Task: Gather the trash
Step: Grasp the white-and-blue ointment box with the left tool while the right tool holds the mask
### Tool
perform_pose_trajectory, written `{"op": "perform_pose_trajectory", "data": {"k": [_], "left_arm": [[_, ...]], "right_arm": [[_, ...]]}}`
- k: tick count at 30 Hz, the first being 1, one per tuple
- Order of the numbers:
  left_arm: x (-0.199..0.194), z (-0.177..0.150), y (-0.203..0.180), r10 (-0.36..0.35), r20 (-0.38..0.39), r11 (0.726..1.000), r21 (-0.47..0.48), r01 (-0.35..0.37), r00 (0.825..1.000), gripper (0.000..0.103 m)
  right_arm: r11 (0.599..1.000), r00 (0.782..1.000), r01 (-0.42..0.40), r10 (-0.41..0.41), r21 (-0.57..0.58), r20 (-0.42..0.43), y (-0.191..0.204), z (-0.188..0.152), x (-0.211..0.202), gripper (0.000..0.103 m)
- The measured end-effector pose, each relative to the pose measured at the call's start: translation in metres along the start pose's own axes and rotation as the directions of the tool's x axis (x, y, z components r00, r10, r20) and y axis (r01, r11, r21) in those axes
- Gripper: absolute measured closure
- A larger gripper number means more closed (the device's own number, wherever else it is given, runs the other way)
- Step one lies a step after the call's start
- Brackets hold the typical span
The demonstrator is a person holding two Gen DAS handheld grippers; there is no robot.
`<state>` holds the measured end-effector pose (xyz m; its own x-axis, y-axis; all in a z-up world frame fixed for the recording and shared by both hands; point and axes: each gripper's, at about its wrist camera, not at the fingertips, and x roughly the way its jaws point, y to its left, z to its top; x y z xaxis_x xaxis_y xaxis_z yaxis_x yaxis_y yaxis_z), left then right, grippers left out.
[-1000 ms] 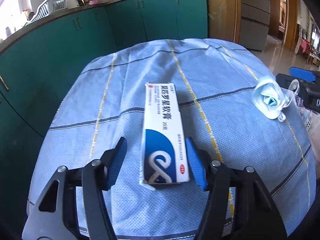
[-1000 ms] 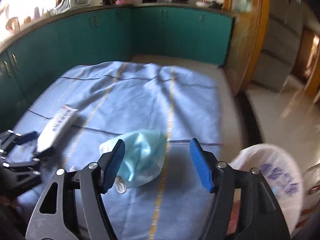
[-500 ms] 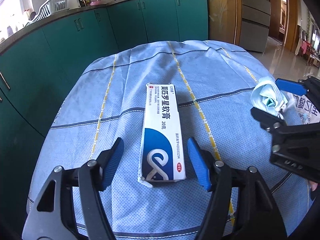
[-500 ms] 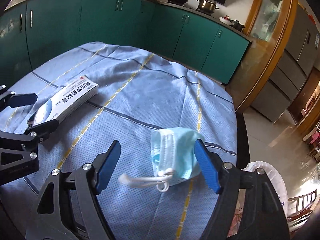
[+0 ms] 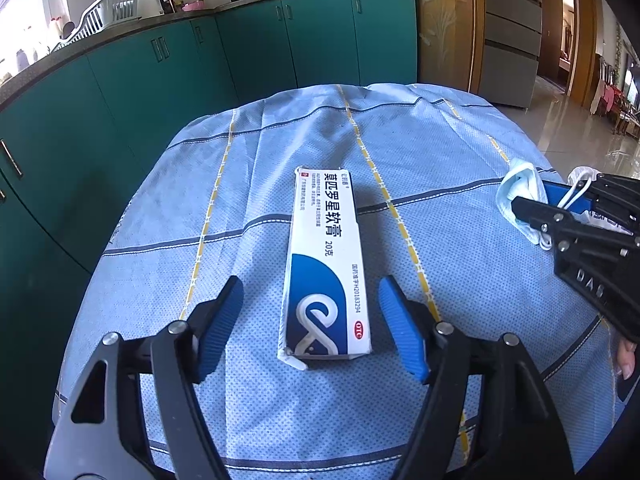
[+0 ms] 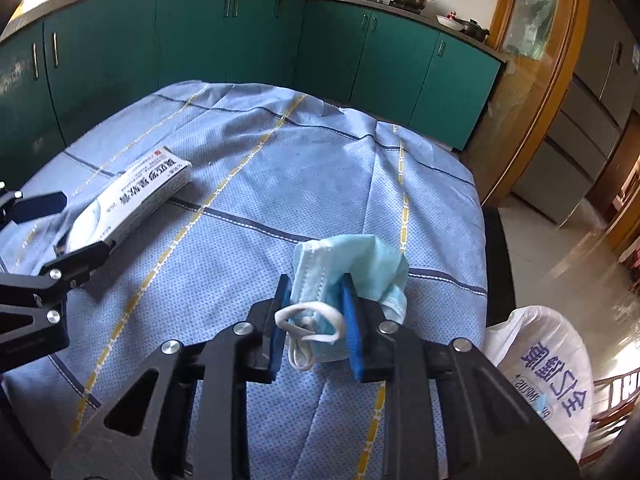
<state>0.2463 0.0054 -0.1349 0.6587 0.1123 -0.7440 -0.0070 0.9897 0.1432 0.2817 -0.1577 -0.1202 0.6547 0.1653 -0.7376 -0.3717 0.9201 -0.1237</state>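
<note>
The right gripper (image 6: 314, 304) is closing, and its 2 blue pads squeeze the crumpled blue mask (image 6: 352, 268) on the blue cloth (image 6: 280, 184). Only this view shows the white bag (image 6: 548, 356) beside the table. The left view shows the left gripper (image 5: 312, 328) opening wide around the white and blue box (image 5: 326, 264), not touching it. The box lies flat on the cloth.

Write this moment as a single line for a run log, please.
right gripper: fingers closing on face mask | left gripper: opening, astride medicine box, not gripping | trash bag: beside table, waiting
</note>
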Motion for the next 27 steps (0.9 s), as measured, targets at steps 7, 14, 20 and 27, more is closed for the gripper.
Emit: {"op": "perform_pose_trajectory", "data": {"k": [7,14,20,27], "left_arm": [[-0.0031,0.0009,-0.0015,0.001,0.005,1.0,-0.002,-0.001,1.0,0.026],[-0.0013,0.0015,-0.002,-0.001,0.0,1.0,0.0,0.001,1.0,0.026],[-0.0006,0.0014,-0.0034,-0.005,-0.001,1.0,0.003,0.005,1.0,0.026],[0.0009,0.0011,-0.0001,-0.011,-0.006,1.0,-0.005,0.011,1.0,0.026]], "right_arm": [[0.998,0.998,-0.063,0.063,0.027,0.004,-0.0043,-0.0005,-0.0086,0.077],[0.998,0.998,-0.06,0.061,0.032,-0.018,-0.0028,-0.0027,-0.0056,0.072],[0.999,1.0,-0.026,0.026,0.027,-0.002,-0.0019,-0.0022,-0.0055,0.036],[1.0,1.0,-0.006,0.006,0.01,-0.009,0.0025,-0.0016,0.0009,0.035]]}}
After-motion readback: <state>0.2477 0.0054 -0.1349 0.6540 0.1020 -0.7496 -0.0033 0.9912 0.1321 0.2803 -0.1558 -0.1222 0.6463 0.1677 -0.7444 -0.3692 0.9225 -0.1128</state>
